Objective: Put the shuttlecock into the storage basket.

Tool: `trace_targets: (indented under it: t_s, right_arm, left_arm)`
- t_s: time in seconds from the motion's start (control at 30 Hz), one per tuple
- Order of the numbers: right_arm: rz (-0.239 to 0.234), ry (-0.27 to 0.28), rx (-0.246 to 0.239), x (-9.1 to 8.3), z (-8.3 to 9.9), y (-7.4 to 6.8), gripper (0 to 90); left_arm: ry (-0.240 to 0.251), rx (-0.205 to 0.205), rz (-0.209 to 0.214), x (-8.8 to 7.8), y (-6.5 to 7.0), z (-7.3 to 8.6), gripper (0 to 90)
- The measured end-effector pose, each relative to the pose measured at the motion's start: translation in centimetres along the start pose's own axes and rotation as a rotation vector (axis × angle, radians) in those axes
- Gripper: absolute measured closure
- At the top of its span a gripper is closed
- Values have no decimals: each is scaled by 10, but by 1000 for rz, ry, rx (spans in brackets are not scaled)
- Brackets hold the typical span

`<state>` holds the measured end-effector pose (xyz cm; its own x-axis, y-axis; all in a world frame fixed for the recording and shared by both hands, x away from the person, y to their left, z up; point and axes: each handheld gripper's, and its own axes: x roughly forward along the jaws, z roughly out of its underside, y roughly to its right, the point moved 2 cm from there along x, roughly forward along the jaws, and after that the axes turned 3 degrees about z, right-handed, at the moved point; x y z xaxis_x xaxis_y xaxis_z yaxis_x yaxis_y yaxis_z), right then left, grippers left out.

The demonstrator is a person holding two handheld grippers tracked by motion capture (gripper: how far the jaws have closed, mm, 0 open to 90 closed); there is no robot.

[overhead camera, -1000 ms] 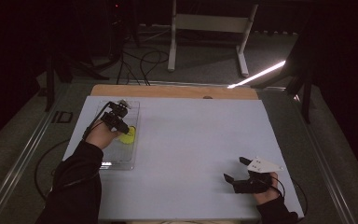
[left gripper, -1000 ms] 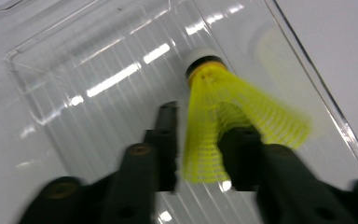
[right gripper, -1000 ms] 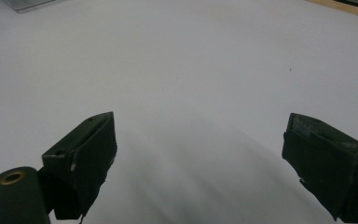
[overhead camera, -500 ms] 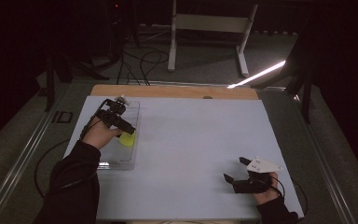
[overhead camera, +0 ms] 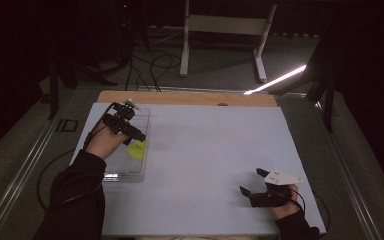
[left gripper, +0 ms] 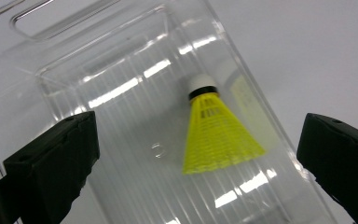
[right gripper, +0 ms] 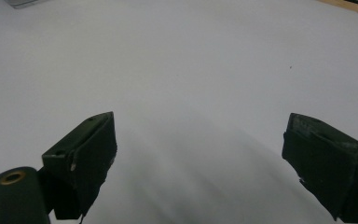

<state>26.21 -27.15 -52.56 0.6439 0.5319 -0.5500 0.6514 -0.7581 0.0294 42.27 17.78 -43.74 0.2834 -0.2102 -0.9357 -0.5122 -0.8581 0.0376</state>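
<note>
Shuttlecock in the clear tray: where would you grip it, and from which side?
Probably the white cork end, from straight above. The yellow shuttlecock lies on its side on the floor of the clear tray, whose walls block a level approach. The cork is the firm, narrow part; the flared skirt looks likely to crush or slip. The left gripper hangs open above it.

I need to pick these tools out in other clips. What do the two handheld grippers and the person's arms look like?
Both are black. The left gripper has blocky matte black fingers and trails a thin black cable. The right gripper carries a pale grey three-cornered plate with small dark markings. Both forearms wear dark sleeves.
</note>
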Motion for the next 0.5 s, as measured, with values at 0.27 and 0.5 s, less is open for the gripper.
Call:
trace_targets:
  t_s: [0.27,0.5]
  right_arm:
    - [-1,0,0,0,0,0,98]
    - [0,0,1,0,0,0,98]
  left_arm:
    - [32,23,67,-10,8,-6,0]
    - [66,66,118,-17,21,-12,0]
